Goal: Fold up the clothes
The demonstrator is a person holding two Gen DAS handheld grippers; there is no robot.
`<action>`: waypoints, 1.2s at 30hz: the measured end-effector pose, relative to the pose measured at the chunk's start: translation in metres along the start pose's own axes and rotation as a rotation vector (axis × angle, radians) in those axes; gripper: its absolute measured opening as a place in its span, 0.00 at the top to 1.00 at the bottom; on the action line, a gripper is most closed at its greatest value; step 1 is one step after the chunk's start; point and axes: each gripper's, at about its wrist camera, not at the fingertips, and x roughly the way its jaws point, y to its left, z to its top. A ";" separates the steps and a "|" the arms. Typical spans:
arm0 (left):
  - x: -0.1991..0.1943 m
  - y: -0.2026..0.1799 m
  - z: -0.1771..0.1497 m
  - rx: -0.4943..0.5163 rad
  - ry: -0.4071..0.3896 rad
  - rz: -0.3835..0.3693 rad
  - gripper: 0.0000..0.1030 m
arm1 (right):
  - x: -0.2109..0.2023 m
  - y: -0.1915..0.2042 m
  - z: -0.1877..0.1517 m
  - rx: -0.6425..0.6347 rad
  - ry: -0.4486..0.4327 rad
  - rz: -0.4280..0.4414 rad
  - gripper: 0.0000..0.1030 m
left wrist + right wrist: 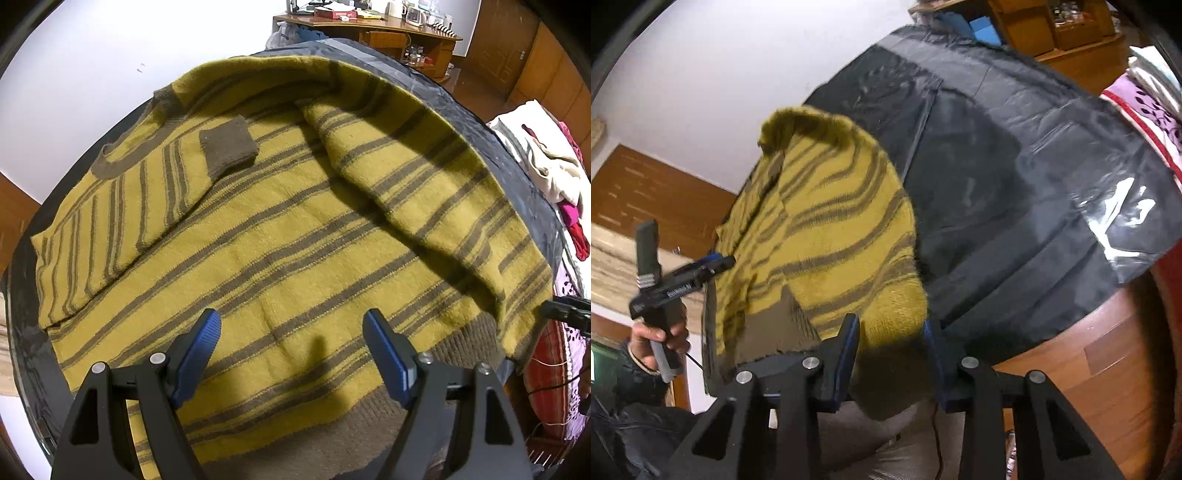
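Mustard-yellow knit sweater with brown stripes lies spread on the counter, which is covered in black sheeting. Collar sits far-left in the left wrist view; brown ribbed hem runs along the near edge. One sleeve is folded across the chest, its brown cuff resting on the body near the collar. The right side of the garment is flipped over onto the body, forming a thick fold that runs toward the hem corner.

Left tool: jaws wide apart, blue pads on either side, nothing between them. It hovers over the hem end of the sweater, pointed along the body toward the collar. Contact with the fabric can't be confirmed.

Right tool: at the counter's near edge, on the sweater's hem-side corner. A yellow fold of the sweater fills the gap between its jaws, and the fabric bulges up just ahead of the fingertips. The jaws look closed in on the fold, but the cloth hides the pad contact, so I can't tell whether it is actually clamped. Black sheeting lies bare to the right of the fold.

The left tool's handle, in the person's hand, shows at far left in the right wrist view, beside the sweater's edge.
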 end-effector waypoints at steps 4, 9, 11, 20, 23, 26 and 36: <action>0.002 -0.004 -0.003 0.015 0.009 0.004 0.20 | 0.013 0.008 0.008 -0.017 0.015 0.007 0.64; 0.002 0.001 -0.007 0.004 0.016 0.018 0.20 | 0.015 0.010 0.016 0.015 0.013 0.129 0.79; 0.002 0.007 -0.008 -0.020 0.021 0.017 0.20 | 0.012 0.012 0.020 0.058 -0.001 0.213 0.79; -0.010 0.026 -0.016 -0.076 -0.003 -0.047 0.20 | 0.025 0.083 0.048 -0.053 0.025 0.323 0.79; -0.007 0.028 -0.017 -0.078 -0.003 -0.063 0.19 | 0.032 0.071 0.052 -0.002 0.024 0.202 0.78; -0.002 0.028 -0.018 -0.084 0.014 -0.067 0.19 | 0.035 0.057 0.055 0.043 0.015 0.092 0.78; 0.001 0.008 -0.007 -0.046 0.024 -0.081 0.19 | 0.012 0.029 0.052 -0.034 -0.012 -0.074 0.28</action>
